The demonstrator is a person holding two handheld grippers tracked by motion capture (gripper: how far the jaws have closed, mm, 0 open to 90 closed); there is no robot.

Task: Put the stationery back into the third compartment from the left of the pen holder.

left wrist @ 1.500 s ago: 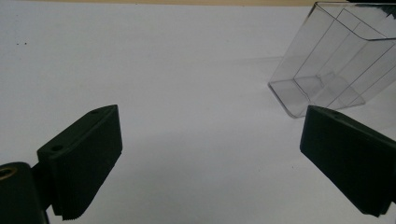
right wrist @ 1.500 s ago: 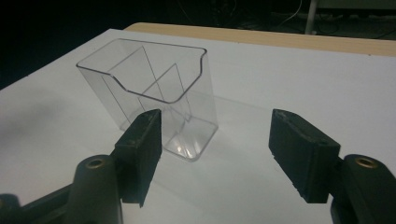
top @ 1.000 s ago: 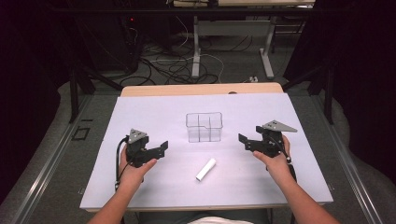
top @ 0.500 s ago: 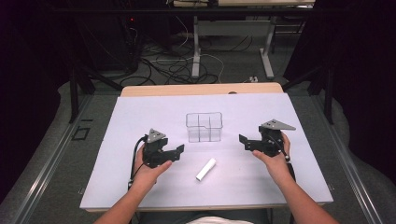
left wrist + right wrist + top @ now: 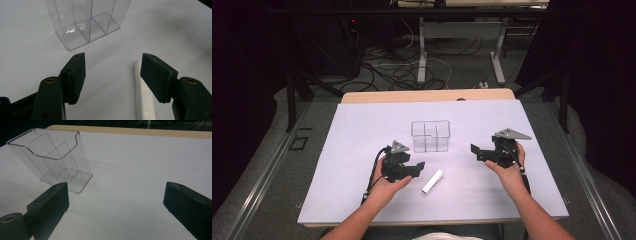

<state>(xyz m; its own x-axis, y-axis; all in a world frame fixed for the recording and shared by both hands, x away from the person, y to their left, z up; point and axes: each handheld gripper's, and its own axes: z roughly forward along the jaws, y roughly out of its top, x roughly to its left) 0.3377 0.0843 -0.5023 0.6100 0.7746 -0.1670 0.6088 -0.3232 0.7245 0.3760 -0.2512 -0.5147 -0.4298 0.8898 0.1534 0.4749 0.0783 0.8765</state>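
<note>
The white tube (image 5: 432, 181) lies flat on the table (image 5: 362, 125), in front of the clear divided box (image 5: 430, 136) and a little apart from it, on the person's side. The left gripper (image 5: 416, 166) hovers just beside the tube, in front and to the left of the box, its jaws spread with nothing between them; one jaw hangs over the tube's end (image 5: 143, 95). The right gripper (image 5: 475, 151) rests to the right of the box, well apart from it, its jaws spread wide and holding nothing.
</note>
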